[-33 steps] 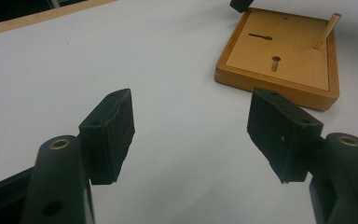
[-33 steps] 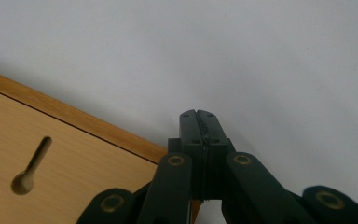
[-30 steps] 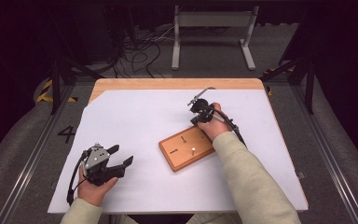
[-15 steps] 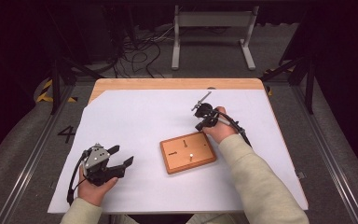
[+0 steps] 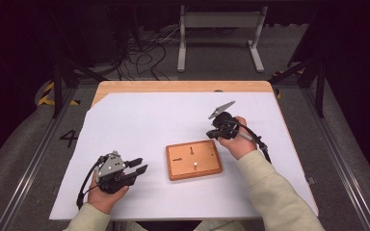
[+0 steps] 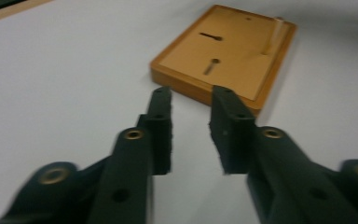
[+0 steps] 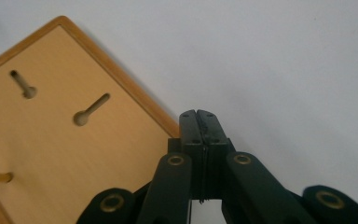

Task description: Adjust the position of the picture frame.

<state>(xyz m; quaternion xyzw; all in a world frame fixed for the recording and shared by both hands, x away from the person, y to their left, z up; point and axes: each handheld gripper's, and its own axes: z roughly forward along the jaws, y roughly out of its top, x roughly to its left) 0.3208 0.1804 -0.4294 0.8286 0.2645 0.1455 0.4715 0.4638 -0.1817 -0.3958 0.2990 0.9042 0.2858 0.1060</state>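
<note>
Low on the white-covered worktop [image 5: 139, 120], the left claw [image 5: 139, 168] aims its jaws rightward at the wooden board [image 5: 193, 160] – the jaws have just been closing, a narrow gap remains, nothing between them. Board lies flat mid-worktop, long axis running left to right, slightly tilted. Just beside its far right corner, the right claw [image 5: 212, 133] is fully closed and empty.
</note>
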